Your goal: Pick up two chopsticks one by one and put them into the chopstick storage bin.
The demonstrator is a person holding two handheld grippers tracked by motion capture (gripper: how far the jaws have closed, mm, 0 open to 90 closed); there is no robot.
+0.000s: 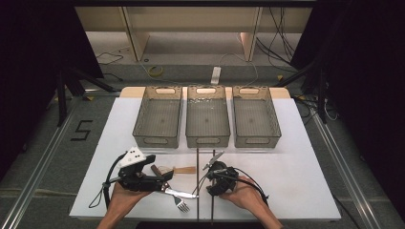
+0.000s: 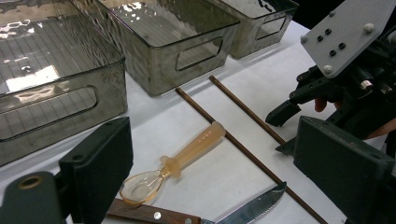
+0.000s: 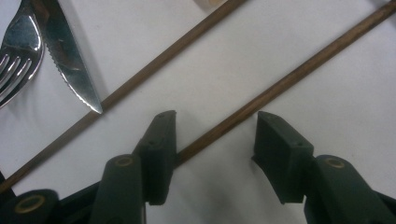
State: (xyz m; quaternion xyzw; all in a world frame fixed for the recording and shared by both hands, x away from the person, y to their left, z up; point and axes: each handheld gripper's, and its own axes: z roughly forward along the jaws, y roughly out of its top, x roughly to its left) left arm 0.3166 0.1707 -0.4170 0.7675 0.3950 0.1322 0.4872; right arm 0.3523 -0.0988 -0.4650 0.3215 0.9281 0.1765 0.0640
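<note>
The white bench fills the frame's middle. At its lower centre, the right hand-held gripper straddles a thin brown wooden chopstick, jaws half-wide, pads not pressing. At lower left, the left hand-held gripper stands wide, empty.

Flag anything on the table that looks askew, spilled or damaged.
Nothing stands out. The three bins sit in a straight row, unspilled. The knife, fork, plastic spoon and two chopsticks lie loose in front. The right gripper straddles one chopstick.
</note>
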